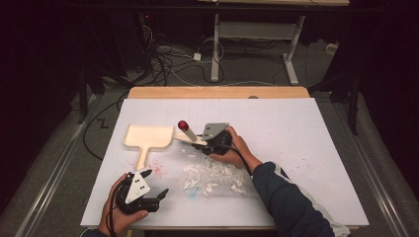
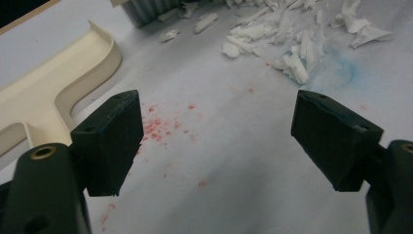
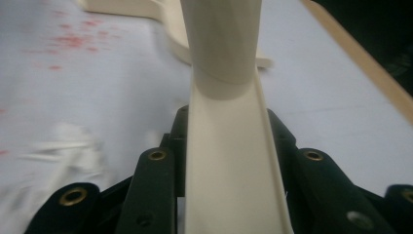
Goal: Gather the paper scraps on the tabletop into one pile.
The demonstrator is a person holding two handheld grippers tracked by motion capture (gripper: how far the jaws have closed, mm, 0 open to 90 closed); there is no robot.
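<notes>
right gripper (image 1: 206,143): clamps brush handle (image 3: 234,161) | left gripper (image 1: 157,190): jaws spread, empty | dustpan (image 1: 148,136) at brush's 9 o'clock | paper scraps (image 1: 213,175)

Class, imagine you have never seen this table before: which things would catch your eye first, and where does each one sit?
Most striking is the heap of torn white paper scraps near the middle of the white table, just nearer the person than the right gripper. That gripper is clamped on a cream brush with a red-tipped handle. Left of it lies a cream dustpan, and the left gripper waits open at the near edge by some red specks.
</notes>
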